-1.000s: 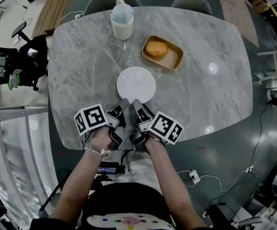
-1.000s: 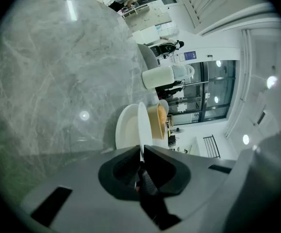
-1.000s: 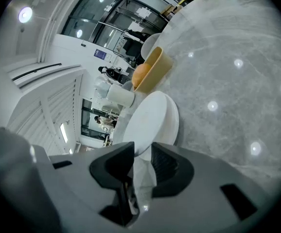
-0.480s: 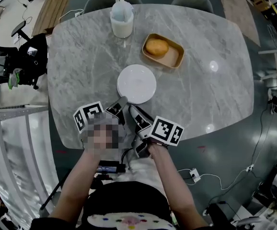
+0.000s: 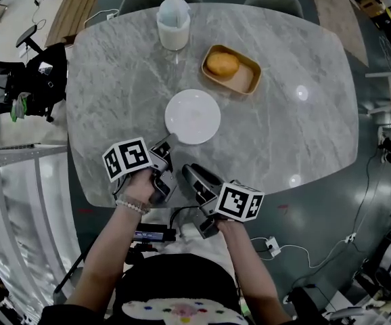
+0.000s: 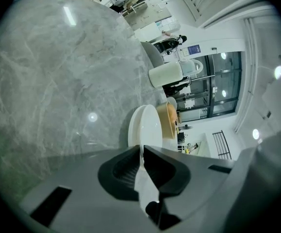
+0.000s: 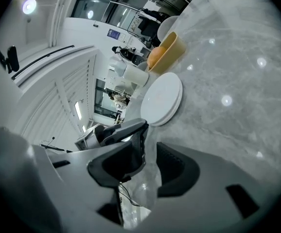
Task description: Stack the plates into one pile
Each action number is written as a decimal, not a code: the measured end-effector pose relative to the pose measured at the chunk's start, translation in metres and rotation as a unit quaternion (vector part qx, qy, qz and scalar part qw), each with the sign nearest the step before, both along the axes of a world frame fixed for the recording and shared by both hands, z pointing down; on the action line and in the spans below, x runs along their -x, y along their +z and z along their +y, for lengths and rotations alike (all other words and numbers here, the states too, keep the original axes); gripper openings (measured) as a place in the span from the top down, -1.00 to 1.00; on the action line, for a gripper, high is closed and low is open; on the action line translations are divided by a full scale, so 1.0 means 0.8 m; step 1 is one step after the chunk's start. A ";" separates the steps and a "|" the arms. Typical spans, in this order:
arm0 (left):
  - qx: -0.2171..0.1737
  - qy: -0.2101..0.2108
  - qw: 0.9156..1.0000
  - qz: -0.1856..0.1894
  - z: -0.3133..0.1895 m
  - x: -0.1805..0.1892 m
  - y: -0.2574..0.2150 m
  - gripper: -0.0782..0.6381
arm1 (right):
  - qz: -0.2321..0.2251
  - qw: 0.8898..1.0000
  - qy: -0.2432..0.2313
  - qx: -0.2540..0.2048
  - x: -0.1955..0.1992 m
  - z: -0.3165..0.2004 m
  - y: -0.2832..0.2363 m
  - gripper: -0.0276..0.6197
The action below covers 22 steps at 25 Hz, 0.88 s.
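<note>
White plates [image 5: 192, 116]; grey-veined marble table [image 5: 114, 80]; orange bun [image 5: 222, 65]; tan tray [image 5: 252, 81].

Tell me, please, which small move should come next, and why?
Probably draw both grippers back and stop: the white plates already seem to lie in one pile on the table, and the left gripper and right gripper, apart from it, hold nothing.

free: bare table [image 5: 304, 134] right of plates [image 5: 193, 116] | blocked: tray [image 5: 245, 81], jug [image 5: 173, 27] — beyond plates
</note>
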<state>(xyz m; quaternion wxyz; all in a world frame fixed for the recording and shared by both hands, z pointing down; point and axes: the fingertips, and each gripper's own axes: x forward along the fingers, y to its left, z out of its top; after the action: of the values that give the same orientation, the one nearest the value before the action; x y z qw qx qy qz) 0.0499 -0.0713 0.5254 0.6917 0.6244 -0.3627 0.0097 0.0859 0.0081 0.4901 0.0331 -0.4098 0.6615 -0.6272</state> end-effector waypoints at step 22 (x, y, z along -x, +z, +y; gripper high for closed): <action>-0.146 0.095 0.979 -0.105 -0.019 0.018 -0.036 0.35 | 0.144 0.986 -0.028 -0.077 -0.036 -0.017 -0.034 0.81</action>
<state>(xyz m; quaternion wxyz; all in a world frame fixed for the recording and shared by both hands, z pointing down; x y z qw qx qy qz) 0.0352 -0.0868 0.4968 0.5469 0.7460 -0.3696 0.0876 0.1143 -0.0056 0.4625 -0.0491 -0.4734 0.7171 -0.5091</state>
